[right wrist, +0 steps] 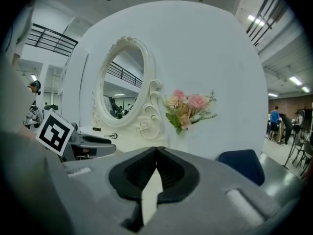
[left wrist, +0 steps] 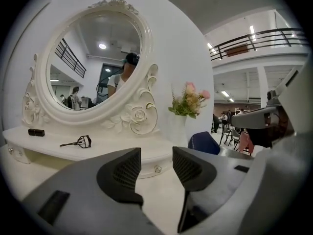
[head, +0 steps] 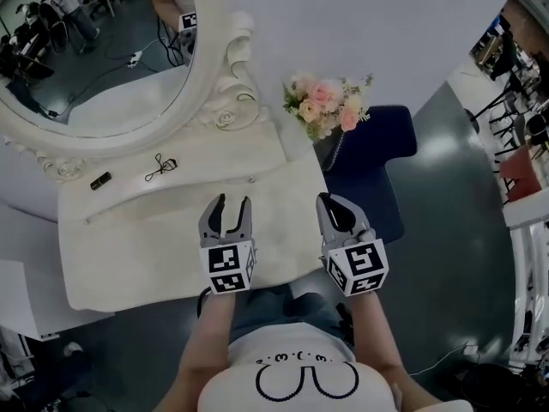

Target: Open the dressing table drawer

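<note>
Up at 1 o'clock from the open, empty left gripper [head: 230, 209] sits the drawer knob [left wrist: 158, 169], so square up before pinching; right gripper [head: 334, 207] is clenched.

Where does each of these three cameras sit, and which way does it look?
Head view: on the person's head, looking steeply down at the dressing table; forearms, left tool and right tool show.
Left gripper view: rides the left tool, looking along its open jaws at the mirror.
Right gripper view: rides the right tool, looking past its shut jaws at the flowers.
All share the mirror and flowers.
</note>
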Demonstrator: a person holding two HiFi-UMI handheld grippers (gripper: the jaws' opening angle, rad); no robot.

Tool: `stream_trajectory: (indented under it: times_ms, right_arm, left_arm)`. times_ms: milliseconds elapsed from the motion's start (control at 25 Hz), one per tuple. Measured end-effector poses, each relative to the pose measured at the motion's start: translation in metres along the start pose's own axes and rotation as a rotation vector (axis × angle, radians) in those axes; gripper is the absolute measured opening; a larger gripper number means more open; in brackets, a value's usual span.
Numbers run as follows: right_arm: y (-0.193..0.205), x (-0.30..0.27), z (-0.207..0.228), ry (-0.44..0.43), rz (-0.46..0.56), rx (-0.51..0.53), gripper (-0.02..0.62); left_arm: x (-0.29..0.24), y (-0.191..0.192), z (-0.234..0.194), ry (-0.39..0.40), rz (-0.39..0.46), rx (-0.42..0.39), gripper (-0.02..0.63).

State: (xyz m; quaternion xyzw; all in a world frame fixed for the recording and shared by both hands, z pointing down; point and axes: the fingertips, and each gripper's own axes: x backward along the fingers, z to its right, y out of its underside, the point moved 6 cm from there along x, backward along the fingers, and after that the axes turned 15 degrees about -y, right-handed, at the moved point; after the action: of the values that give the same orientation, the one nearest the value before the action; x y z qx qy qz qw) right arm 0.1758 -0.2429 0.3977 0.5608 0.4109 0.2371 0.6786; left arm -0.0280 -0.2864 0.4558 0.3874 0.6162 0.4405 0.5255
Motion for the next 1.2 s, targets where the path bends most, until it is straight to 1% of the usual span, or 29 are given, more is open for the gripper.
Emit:
stream_trajectory:
  times_ms: [80, 200, 400, 520, 640, 760, 880, 1000, 1120, 1160, 1200]
  right_arm:
    - [0.003, -0.005, 0.006, -0.012, -0.019, -0.005, 0.002]
    - [0.01, -0.013, 0.015, -0.041, -0.039, -0.014, 0.002]
    - [0.026, -0.025, 0.035, -0.12, -0.087, -0.007, 0.002]
    - [0.035, -0.03, 0.048, -0.168, -0.124, 0.0, 0.002]
    - [0.039, -0.036, 0.062, -0.201, -0.136, -0.007, 0.002]
    - [0.05, -0.038, 0.068, -0.233, -0.163, -0.009, 0.002]
    - [0.06, -0.037, 0.073, -0.257, -0.193, -0.015, 0.002]
    - [0.066, -0.036, 0.079, -0.265, -0.209, -0.014, 0.002]
    - [0.068, -0.036, 0.082, -0.268, -0.213, -0.013, 0.002]
    - [0.069, -0.036, 0.082, -0.269, -0.213, -0.011, 0.002]
    - [0.068, -0.037, 0.082, -0.272, -0.213, -0.008, 0.002]
  left_arm:
    - [-0.006, 0.004, 0.002, -0.015, -0.024, 0.001, 0.196]
    - [-0.017, 0.014, 0.004, -0.06, -0.063, 0.01, 0.195]
    - [-0.039, 0.032, 0.018, -0.136, -0.113, 0.023, 0.189]
    - [-0.048, 0.046, 0.029, -0.173, -0.156, 0.031, 0.184]
    - [-0.066, 0.057, 0.037, -0.202, -0.188, 0.035, 0.178]
    - [-0.083, 0.068, 0.042, -0.224, -0.222, 0.044, 0.172]
    - [-0.096, 0.075, 0.045, -0.242, -0.236, 0.022, 0.167]
    - [-0.106, 0.079, 0.046, -0.261, -0.244, 0.012, 0.163]
    - [-0.114, 0.081, 0.045, -0.272, -0.258, 0.031, 0.156]
    - [-0.115, 0.08, 0.045, -0.264, -0.26, 0.044, 0.134]
    - [-0.115, 0.08, 0.045, -0.253, -0.262, 0.054, 0.097]
